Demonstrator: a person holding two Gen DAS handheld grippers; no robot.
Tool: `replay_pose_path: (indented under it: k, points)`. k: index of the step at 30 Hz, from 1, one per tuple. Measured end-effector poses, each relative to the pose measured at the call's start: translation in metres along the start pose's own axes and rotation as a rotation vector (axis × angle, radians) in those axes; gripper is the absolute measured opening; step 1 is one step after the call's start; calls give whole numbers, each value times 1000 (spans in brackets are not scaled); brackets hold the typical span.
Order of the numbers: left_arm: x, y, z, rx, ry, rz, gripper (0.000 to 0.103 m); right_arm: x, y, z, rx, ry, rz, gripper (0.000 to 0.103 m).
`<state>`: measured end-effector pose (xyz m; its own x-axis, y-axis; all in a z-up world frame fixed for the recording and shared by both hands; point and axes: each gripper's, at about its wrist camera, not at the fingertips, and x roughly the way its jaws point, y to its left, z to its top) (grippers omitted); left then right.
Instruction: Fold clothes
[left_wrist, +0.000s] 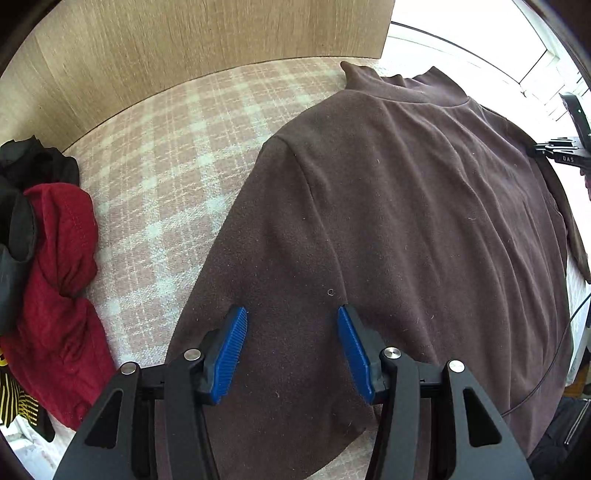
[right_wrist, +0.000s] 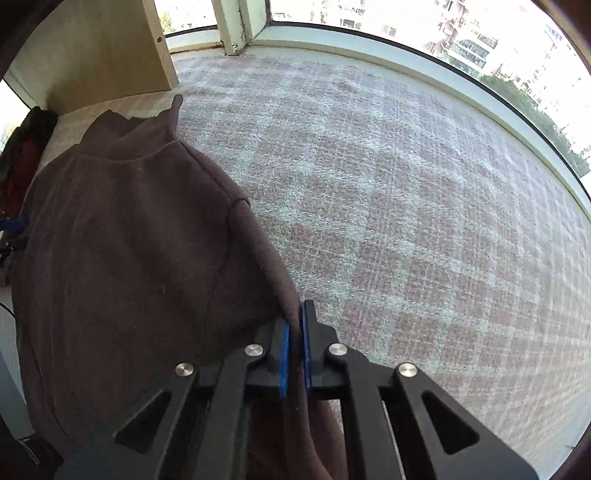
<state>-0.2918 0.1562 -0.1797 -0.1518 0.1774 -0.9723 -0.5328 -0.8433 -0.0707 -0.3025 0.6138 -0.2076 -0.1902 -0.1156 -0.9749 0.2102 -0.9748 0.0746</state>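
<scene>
— Where's the shirt (left_wrist: 424, 206) sitting?

— It's lying flat on the checked blanket (right_wrist: 406, 206). My right claw (right_wrist: 296, 350) is pinching the sleeve edge; my left claw (left_wrist: 291, 350) is hanging open above the other sleeve.

— How are you folding it well?

— I'm thinking: grip both sides evenly, keeping the edges aligned.

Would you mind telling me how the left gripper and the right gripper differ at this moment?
The left gripper stands open, its blue pads apart over the brown top's sleeve; the right gripper is shut on the brown top's edge, fabric pinched between its pads. The left sits over the garment's left side near the red garment; the right is at the side by the bare checked blanket. Both point steeply downward.
</scene>
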Motion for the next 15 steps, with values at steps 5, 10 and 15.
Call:
replay_pose_path:
  k: [5, 10, 15]
  points:
    - [-17, 8, -9, 8, -21, 60, 48, -14, 3, -1, -49, -55, -169, 38]
    - [-75, 47, -44, -51, -105, 140, 48, -38, 49, -8, -192, -136, -315, 41]
    - [-127, 91, -102, -161, -123, 243, 48, -29, 19, -3, -165, -89, -341, 53]
